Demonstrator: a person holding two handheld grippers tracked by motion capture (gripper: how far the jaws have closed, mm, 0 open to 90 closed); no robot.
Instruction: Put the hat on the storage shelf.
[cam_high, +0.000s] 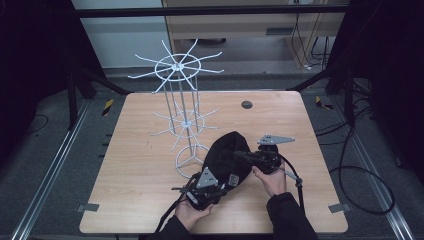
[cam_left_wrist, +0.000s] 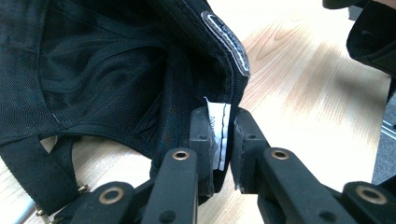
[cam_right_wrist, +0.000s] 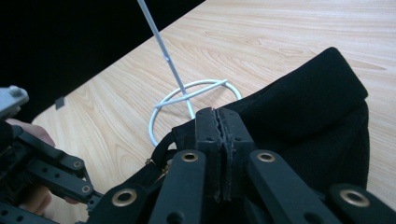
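Observation:
A black cap (cam_high: 227, 155) is held between both grippers just above the wooden table (cam_high: 140, 165), near its front edge. My left gripper (cam_left_wrist: 224, 135) is shut on the cap's rim, with a white label (cam_left_wrist: 215, 112) pinched between its pads; the cap's inside (cam_left_wrist: 116, 70) faces this camera. In the high view the left gripper (cam_high: 226, 184) sits at the cap's near side. My right gripper (cam_right_wrist: 218, 116) has its jaws pressed together on the edge of the cap (cam_right_wrist: 303, 107). From above, the right gripper (cam_high: 237, 154) reaches in from the right.
A white wire rack (cam_high: 182, 100) with two tiers of spokes stands just left of the cap, its ring base (cam_right_wrist: 187, 100) close to the right jaws. A small dark disc (cam_high: 246, 104) sits at the table's far side. Cables (cam_high: 360, 175) lie on the floor at right.

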